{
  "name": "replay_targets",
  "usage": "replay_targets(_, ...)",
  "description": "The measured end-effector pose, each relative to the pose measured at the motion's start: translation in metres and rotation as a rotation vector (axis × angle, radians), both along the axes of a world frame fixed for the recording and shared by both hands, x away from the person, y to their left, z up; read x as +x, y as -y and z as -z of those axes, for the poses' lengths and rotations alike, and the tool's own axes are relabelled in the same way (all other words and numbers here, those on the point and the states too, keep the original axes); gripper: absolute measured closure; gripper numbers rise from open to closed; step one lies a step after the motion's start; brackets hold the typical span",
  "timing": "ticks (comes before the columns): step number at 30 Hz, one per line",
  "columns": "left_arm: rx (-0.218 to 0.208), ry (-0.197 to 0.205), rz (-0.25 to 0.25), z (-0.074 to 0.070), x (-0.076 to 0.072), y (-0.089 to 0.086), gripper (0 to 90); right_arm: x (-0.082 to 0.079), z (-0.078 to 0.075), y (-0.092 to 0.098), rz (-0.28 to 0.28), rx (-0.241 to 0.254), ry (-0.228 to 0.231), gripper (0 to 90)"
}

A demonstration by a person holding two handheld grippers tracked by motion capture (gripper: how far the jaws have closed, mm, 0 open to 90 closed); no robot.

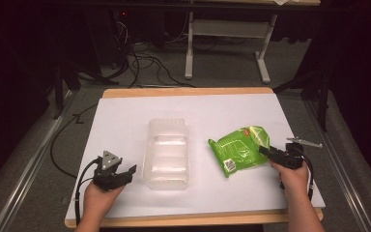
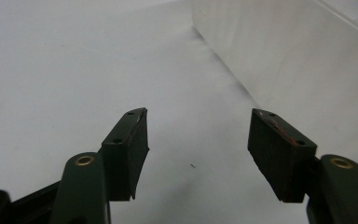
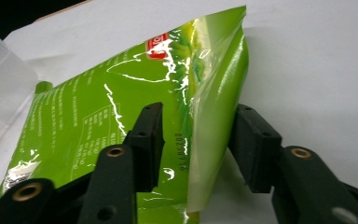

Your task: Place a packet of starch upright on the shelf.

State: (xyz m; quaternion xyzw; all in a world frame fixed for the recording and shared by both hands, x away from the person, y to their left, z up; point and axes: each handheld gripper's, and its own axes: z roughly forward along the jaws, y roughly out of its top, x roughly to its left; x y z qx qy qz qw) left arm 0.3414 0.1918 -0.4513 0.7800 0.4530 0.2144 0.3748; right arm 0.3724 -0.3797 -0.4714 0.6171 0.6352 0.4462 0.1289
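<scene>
While the right gripper (image 3: 196, 144) straddles the green bag's (image 1: 239, 150) edge, jaws not yet pinching it, the left gripper (image 1: 121, 176) waits open. Next, likely: clamp the bag and carry it to the tub (image 1: 166, 154).

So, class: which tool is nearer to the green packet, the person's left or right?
Right. The right tool has the green packet's edge between its jaws; the left tool sits beyond the clear plastic container, away from the packet.

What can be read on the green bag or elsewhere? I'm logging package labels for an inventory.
"202307 16", roughly, some digits unsure: dark date stamp on the green bag, printed sideways near the edge fold between the right gripper jaws.
Red label at the bag's top: white lettering, too blurred to read.
White fine print and boxed table on the bag: too small to read.
White barcode patch: unreadable.
The clear plastic container bears no text.
</scene>
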Motion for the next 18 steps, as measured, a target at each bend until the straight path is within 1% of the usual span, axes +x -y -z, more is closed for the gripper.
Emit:
replay_targets(1,0.001,-0.001,0.001,0.0,0.0,0.0,38.5,0.0,0.0,0.0,0.0,0.0,0.0,57.6)
replay_targets(3,0.0,-0.002,0.001,0.0,0.0,0.0,38.5,0.001,0.002,-0.003,-0.012,-0.021,-0.008,59.9)
replay_targets(4,0.001,-0.001,0.001,0.0,0.0,0.0,38.5,0.003,0.004,-0.005,-0.006,-0.048,-0.042,64.3)
replay_targets(5,0.002,-0.002,0.002,0.0,0.0,0.0,38.5,0.003,0.004,-0.005,-0.006,-0.048,-0.042,64.3)
replay_targets(6,0.003,-0.001,0.001,0.0,0.0,0.0,38.5,0.004,0.005,-0.005,-0.006,-0.043,-0.05,66.9)
replay_targets(7,0.005,-0.003,0.002,0.0,0.0,0.0,38.5,0.005,0.005,-0.005,0.001,-0.038,-0.047,72.1)
replay_targets(8,0.004,-0.003,0.002,0.0,0.0,0.0,38.5,0.004,0.004,-0.004,0.011,-0.045,-0.042,74.8)
replay_targets(9,0.004,-0.002,0.002,0.0,0.0,0.0,38.5,0.004,0.003,-0.004,0.012,-0.038,-0.036,77.8)
replay_targets(10,0.003,0.0,0.001,0.0,0.0,0.0,38.5,0.003,0.001,-0.005,0.01,-0.04,-0.026,80.5)
replay_targets(11,0.001,0.0,0.0,0.0,0.0,0.0,38.5,0.002,-0.002,-0.006,0.001,-0.049,-0.005,83.4)
replay_targets(13,0.0,-0.001,-0.001,0.0,0.0,0.0,38.5,-0.001,-0.009,-0.01,-0.004,-0.048,0.027,86.5)
replay_targets(14,0.001,0.0,0.003,-0.001,-0.001,-0.001,38.5,-0.004,-0.018,-0.016,-0.019,-0.056,0.078,87.7)
replay_targets(15,0.001,0.0,0.003,-0.001,-0.001,-0.001,38.5,-0.004,-0.018,-0.016,-0.019,-0.056,0.078,87.7)
replay_targets(16,-0.001,0.003,0.001,-0.001,-0.001,-0.001,38.5,-0.009,-0.028,-0.022,-0.033,-0.057,0.139,88.1)
replay_targets(17,-0.001,0.003,0.0,-0.001,-0.001,-0.001,38.5,-0.009,-0.028,-0.022,-0.033,-0.057,0.139,88.1)
replay_targets(18,-0.001,0.003,0.0,-0.001,-0.001,-0.001,38.5,-0.011,-0.033,-0.025,-0.034,-0.046,0.165,88.2)
